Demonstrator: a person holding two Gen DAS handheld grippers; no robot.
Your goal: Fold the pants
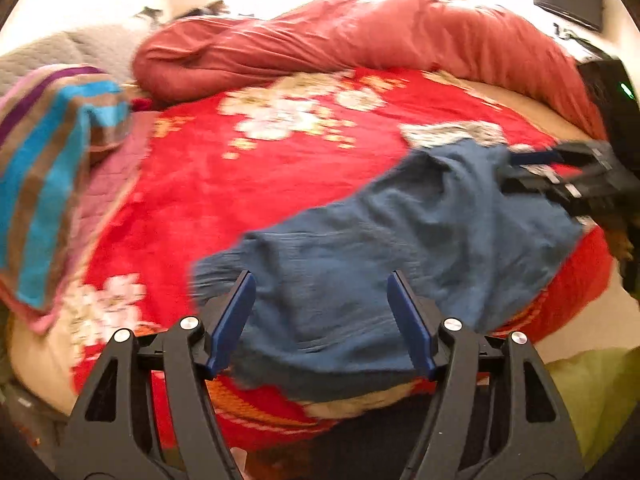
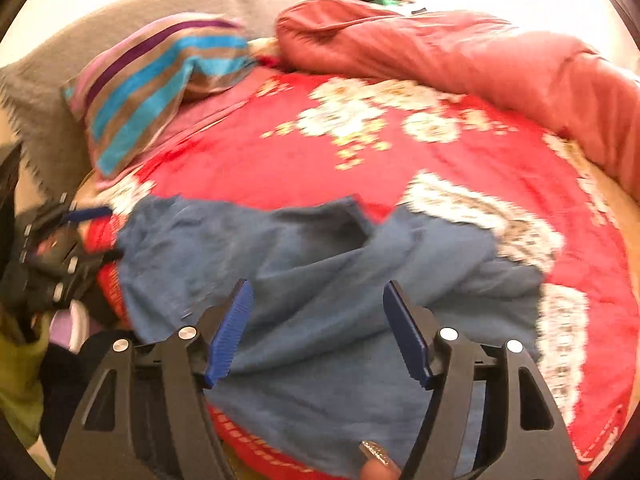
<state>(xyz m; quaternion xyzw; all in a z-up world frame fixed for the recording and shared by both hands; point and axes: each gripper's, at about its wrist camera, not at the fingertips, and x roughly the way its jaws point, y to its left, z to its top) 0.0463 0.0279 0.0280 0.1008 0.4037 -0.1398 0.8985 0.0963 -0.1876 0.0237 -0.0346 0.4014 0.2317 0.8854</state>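
Blue pants (image 1: pixel 360 248) lie rumpled on the near edge of a bed with a red flowered cover (image 1: pixel 224 184). My left gripper (image 1: pixel 320 280) is open above their near left part, holding nothing. In the right wrist view the pants (image 2: pixel 340 280) spread across the near bed, with a fold open at the middle. My right gripper (image 2: pixel 318 290) is open above them and empty. It also shows in the left wrist view (image 1: pixel 560 176) at the pants' far right end. The left gripper shows in the right wrist view (image 2: pixel 68 236) at their left end.
A bunched red duvet (image 1: pixel 360 40) lies along the far side of the bed. A striped blue, brown and purple pillow (image 1: pixel 48 160) sits at the left on a grey blanket (image 2: pixel 100 20). A green cloth (image 1: pixel 592 392) lies off the bed's near corner.
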